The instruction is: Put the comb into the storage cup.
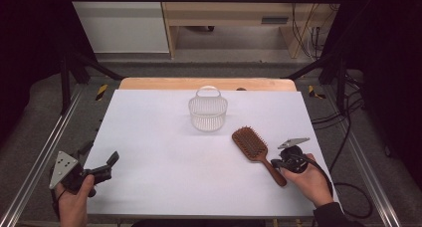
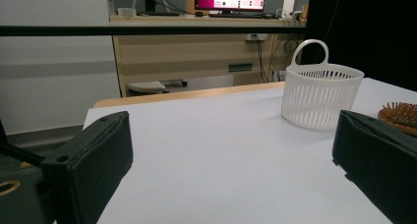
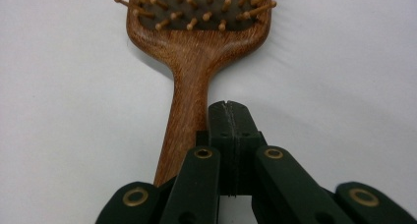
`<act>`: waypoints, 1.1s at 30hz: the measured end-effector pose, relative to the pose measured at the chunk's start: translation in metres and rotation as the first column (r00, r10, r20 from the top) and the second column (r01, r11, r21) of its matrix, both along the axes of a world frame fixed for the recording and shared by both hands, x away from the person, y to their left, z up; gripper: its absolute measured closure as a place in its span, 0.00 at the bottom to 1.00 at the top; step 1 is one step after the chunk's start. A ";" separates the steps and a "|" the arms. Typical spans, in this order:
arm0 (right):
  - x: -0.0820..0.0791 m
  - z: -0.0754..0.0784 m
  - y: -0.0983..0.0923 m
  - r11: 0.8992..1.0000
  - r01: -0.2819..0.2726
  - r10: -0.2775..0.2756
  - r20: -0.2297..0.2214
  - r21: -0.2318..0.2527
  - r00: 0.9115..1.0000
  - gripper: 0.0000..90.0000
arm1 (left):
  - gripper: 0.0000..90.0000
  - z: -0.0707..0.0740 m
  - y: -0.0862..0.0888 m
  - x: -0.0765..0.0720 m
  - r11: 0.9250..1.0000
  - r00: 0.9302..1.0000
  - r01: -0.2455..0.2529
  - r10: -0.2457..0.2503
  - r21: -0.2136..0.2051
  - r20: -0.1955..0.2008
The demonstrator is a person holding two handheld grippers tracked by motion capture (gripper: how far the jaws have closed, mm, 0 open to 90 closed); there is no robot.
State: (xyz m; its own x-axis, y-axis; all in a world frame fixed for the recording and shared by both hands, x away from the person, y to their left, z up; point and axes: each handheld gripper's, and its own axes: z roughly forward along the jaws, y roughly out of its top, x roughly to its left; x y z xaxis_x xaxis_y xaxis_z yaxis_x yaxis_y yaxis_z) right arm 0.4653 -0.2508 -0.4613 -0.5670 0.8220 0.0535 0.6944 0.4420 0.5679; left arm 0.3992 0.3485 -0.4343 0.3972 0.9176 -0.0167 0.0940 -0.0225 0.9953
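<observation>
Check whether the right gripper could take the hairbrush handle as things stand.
Probably not yet: the right gripper sits just beside the hairbrush handle, nothing between them, but its jaws are shut and would have to open first.

black two-jaw grippers with brass rivets, grey triangular plates, trailing black cables

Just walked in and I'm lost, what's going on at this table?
A person holds a claw in each hand over a white table. The right claw is shut, empty, right beside the handle of a wooden hairbrush lying bristles up. The left claw is open near the table's left edge. A white basket stands upright behind.
</observation>
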 end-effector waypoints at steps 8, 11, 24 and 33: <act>-0.007 0.018 0.003 0.997 0.024 -0.032 0.107 0.070 0.994 0.58 | 0.02 0.000 0.000 0.000 1.000 1.000 -0.002 0.002 0.001 0.001; -0.010 0.024 0.009 0.997 0.019 -0.027 0.116 0.068 0.993 0.36 | 0.02 0.000 0.000 0.000 1.000 1.000 -0.002 0.002 0.001 0.002; -0.002 0.010 0.029 1.000 0.003 -0.002 0.040 -0.020 0.999 0.08 | 0.02 0.000 0.000 0.000 1.000 1.000 -0.003 0.003 0.004 -0.001; 0.008 0.002 0.039 0.995 -0.025 0.022 -0.034 -0.098 0.999 0.18 | 0.02 0.000 0.000 0.001 1.000 1.000 0.000 0.000 0.004 -0.003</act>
